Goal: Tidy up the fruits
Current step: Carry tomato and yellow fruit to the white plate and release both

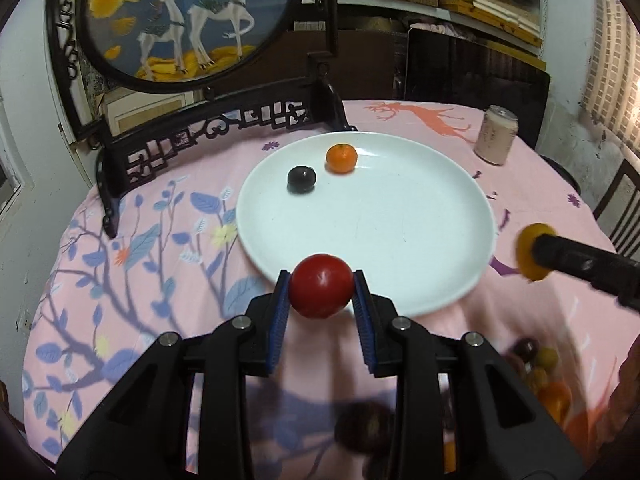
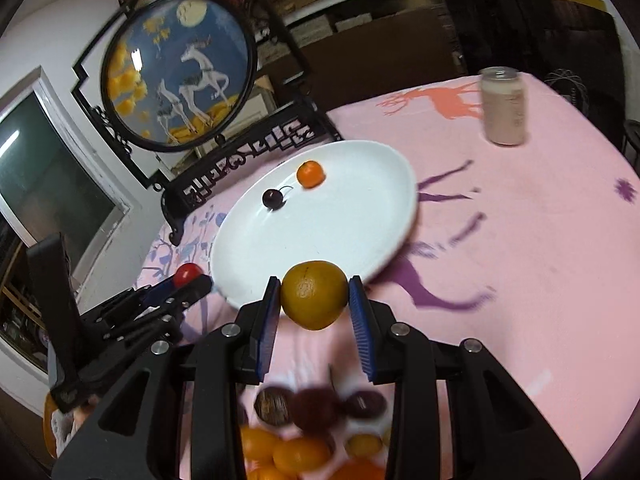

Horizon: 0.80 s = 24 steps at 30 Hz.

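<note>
My left gripper (image 1: 321, 286) is shut on a red tomato (image 1: 321, 285), held just over the near rim of the white plate (image 1: 400, 232). On the plate lie a dark cherry (image 1: 301, 179) and a small orange mandarin (image 1: 341, 158). My right gripper (image 2: 314, 296) is shut on a yellow-orange citrus fruit (image 2: 314, 295), near the plate's (image 2: 340, 232) front edge. In the left wrist view that fruit (image 1: 527, 252) and the right gripper show at the right. The right wrist view shows the left gripper (image 2: 188, 276) with the tomato (image 2: 188, 274) at the left.
A pile of loose fruit (image 2: 304, 432), orange and dark red, lies on the pink cloth (image 2: 520, 260) below the grippers. A drink can (image 1: 495, 134) stands at the back right. A round deer painting in a black carved stand (image 1: 180, 24) rises behind the plate.
</note>
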Tool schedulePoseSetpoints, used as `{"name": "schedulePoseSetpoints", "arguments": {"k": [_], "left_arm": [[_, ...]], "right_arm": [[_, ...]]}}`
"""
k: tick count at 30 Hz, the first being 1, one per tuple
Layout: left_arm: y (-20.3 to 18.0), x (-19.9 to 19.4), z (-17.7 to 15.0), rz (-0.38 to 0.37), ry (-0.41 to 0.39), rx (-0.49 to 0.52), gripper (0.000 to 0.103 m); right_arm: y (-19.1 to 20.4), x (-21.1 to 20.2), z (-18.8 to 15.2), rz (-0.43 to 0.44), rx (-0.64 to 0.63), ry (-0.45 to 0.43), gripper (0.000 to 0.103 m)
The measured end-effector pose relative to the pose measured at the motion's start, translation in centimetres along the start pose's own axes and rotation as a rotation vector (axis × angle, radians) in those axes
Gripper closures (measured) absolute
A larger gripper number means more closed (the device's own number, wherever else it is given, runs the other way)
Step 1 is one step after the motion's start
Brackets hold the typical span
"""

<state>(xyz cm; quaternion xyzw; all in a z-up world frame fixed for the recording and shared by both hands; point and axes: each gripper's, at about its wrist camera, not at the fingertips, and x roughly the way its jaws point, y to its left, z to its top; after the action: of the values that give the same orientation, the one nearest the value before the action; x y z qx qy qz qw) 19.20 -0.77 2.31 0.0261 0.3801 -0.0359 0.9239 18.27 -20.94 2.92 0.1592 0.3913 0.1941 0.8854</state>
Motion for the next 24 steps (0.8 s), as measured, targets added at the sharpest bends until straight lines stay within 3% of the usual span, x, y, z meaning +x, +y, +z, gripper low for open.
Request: {"name": "schedulePoseSetpoints", "arguments": {"k": [5,6,8,16,20,24], "left_arm": [[0.1,2.9,0.6,0.001,0.037,-0.011,0.071],[0.0,3.1,0.6,0.002,0.039,-0.009,0.065],[0.0,3.1,0.5,0.008,0.029,-0.001,0.051],[0.7,0.7,-0.9,0.025,-0.013,-0.004,0.043],[1.5,-0.2,-2.6,0.019,0.005,-0.023,0.040],[1.8,-1.6,-4.7,0.015,0.025,-0.021,0.033]], "right_arm": [[0.2,4.1,1.7,-0.037,-0.017,0.027,0.067],[0.1,4.4,1.8,-0.030,-0.014,0.035,0.065],[-0.1,4.6,1.9,-0.023,-0.019,0.032,0.051],[-0.7,1.1,0.5,-0.030,-0.015,-0.022,0.050],[-0.8,-1.2,-1.0,-0.051,-0.027,-0.050,0.043],[-1.5,-3.2,-3.3,-0.066,-0.024,-0.060,0.043]]}}
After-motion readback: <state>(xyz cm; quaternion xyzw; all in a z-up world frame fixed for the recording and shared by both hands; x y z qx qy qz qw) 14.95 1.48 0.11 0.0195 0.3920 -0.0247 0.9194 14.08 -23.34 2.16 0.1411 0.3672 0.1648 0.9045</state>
